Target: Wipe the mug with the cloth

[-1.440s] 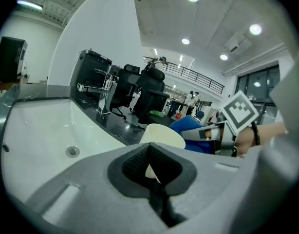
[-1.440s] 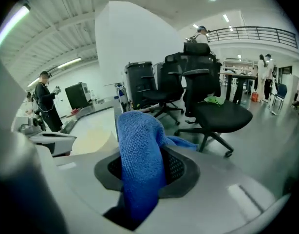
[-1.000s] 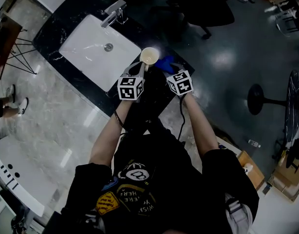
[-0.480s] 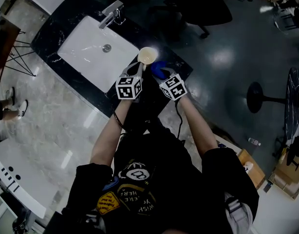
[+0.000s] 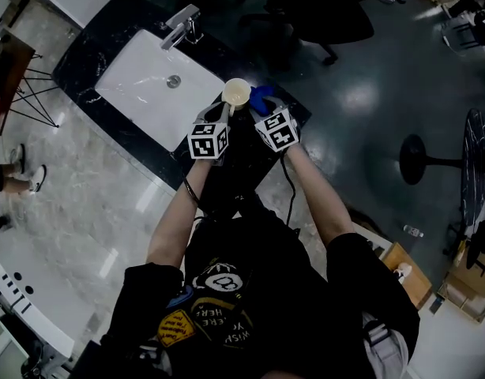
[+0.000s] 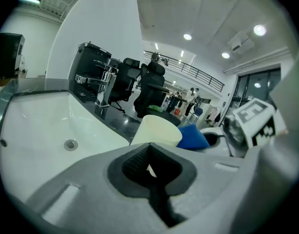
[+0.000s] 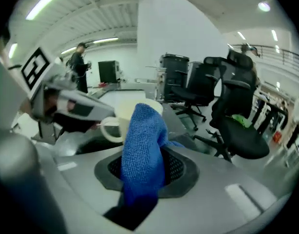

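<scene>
A cream mug (image 5: 236, 93) hangs above the black counter, just right of the sink. My left gripper (image 5: 225, 110) is shut on the mug's handle (image 7: 108, 128); in the left gripper view a sliver of the handle shows between the jaws of the left gripper (image 6: 150, 167), with the mug (image 6: 157, 130) beyond. My right gripper (image 5: 263, 110) is shut on a blue cloth (image 5: 262, 97). In the right gripper view, the cloth (image 7: 142, 152) stands up out of the jaws and overlaps the mug (image 7: 126, 116) at its rim. It lies against the mug's right side (image 6: 192, 136).
A white sink (image 5: 140, 89) with a chrome faucet (image 5: 183, 20) fills the counter's left part. The counter's front edge (image 5: 159, 160) runs below both grippers. Office chairs (image 7: 237, 116) stand on the dark floor behind the counter. A person (image 7: 80, 65) stands far off.
My right gripper has moved left and up with the blue cloth, bringing it against the mug. The left gripper and mug have stayed nearly still.
</scene>
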The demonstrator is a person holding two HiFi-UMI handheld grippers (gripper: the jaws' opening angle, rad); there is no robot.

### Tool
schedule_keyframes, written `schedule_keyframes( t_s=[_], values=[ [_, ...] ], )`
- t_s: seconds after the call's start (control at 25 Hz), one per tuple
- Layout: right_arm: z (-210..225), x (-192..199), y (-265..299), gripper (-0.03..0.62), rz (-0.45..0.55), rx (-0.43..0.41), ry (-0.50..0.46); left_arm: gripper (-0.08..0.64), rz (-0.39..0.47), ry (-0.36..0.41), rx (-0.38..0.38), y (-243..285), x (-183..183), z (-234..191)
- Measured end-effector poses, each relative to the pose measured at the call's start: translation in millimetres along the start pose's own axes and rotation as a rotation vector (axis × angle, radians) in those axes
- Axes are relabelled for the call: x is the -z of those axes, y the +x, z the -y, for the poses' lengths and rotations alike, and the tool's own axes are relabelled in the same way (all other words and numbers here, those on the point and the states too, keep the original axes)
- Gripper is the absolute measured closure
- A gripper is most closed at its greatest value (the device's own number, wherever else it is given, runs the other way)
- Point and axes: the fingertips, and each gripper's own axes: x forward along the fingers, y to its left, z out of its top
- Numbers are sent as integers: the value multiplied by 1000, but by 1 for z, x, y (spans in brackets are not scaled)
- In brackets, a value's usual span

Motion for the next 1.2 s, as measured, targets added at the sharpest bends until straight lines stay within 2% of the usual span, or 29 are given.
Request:
schedule_keyframes(
  t_s=[0.08,0.16,0.24,0.36,0.44,0.52,0.56,0.6,0.64,0.68,0.76,0.84,0.88,0.92,0.96,1.08,1.12,1.2],
  values=[
    [-32,11,-14,479,-1,-47,-116,557,-1,-6,13,-1,1,3],
    [-49,20,-23,479,-13,-72,-185,555,-3,11,20,-3,1,4],
    [-34,30,-28,479,-45,15,-184,556,1,31,16,-10,1,5],
    [20,42,-33,478,-97,248,-100,556,27,30,0,-27,-4,3],
    [41,58,-29,477,-134,317,-52,555,42,25,-18,-40,-5,0],
    [41,71,-20,464,-120,299,-20,556,51,13,-28,-56,-2,1],
    [39,74,-20,436,-90,276,7,557,56,5,-29,-65,2,2],
    [36,72,-23,360,-46,248,52,555,63,-3,-28,-75,5,4],
    [33,67,-31,270,14,224,114,555,70,-13,-27,-84,7,4],
    [32,58,-44,245,88,214,181,555,79,-24,-28,-93,8,4],
    [29,39,-77,246,235,215,296,557,104,-44,-34,-110,7,2],
    [18,21,-110,271,346,202,390,556,144,-29,-41,-127,-1,2],
    [10,12,-127,341,385,196,423,556,164,5,-43,-137,-7,5],
    [1,5,-142,483,415,193,440,556,179,60,-43,-147,-13,12],
    [-10,-2,-158,588,440,191,441,556,187,131,-42,-157,-16,21],
    [-45,-20,-193,589,497,178,390,555,213,352,-35,-184,-23,55],
    [-57,-24,-200,591,505,177,359,555,237,402,-39,-192,-26,64],
    [-73,-28,-209,591,505,179,306,556,292,443,-50,-205,-36,76]
  ],
)
